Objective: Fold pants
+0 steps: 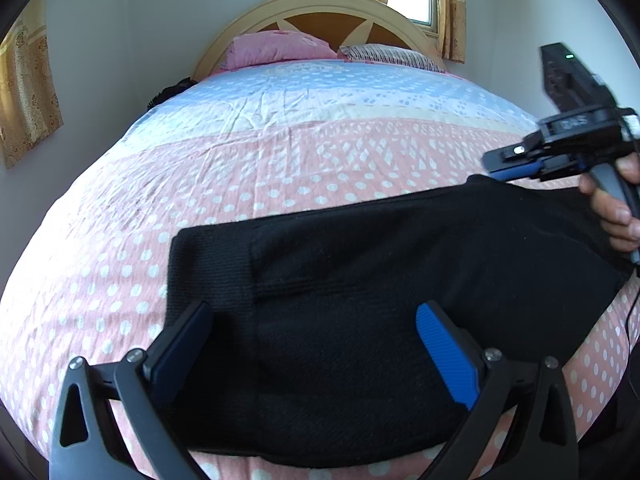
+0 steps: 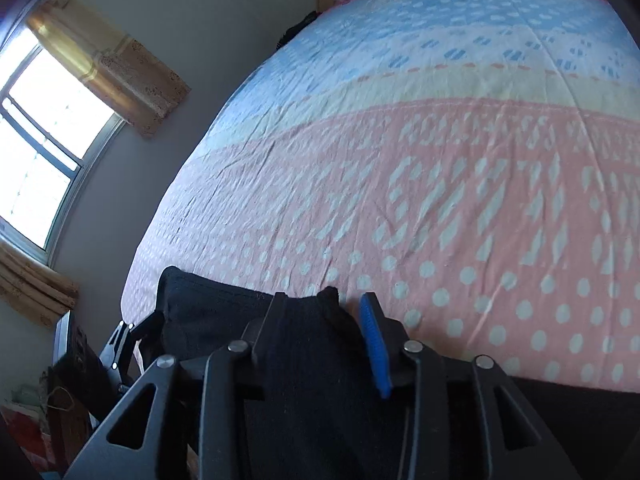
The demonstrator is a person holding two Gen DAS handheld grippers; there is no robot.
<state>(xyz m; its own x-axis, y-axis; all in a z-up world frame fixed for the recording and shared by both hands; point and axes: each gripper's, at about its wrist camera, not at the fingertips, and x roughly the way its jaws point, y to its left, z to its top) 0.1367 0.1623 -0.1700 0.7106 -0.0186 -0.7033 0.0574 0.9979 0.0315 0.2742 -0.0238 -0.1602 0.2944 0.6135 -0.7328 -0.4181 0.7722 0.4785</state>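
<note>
On dotted pink bedspread (image 1: pixel 280 168), black pants (image 1: pixel 360 264)

I count one pair of black pants (image 1: pixel 360 264), folded flat on the bed. One bedspread (image 1: pixel 248 168), pink and blue with white dots. Two pillows by the headboard: one pink pillow (image 1: pixel 276 49), one striped pillow (image 1: pixel 394 56). One wooden headboard (image 1: pixel 320 8). Two grippers of mine: left gripper (image 1: pixel 314 344), right gripper (image 2: pixel 324 332). Two fingers on each, so four in all, each pair carrying one blue pad that I can see. One hand (image 1: pixel 618 208) in the left view. Two windows, one per view; curtain panels I can't count cleanly.
</note>
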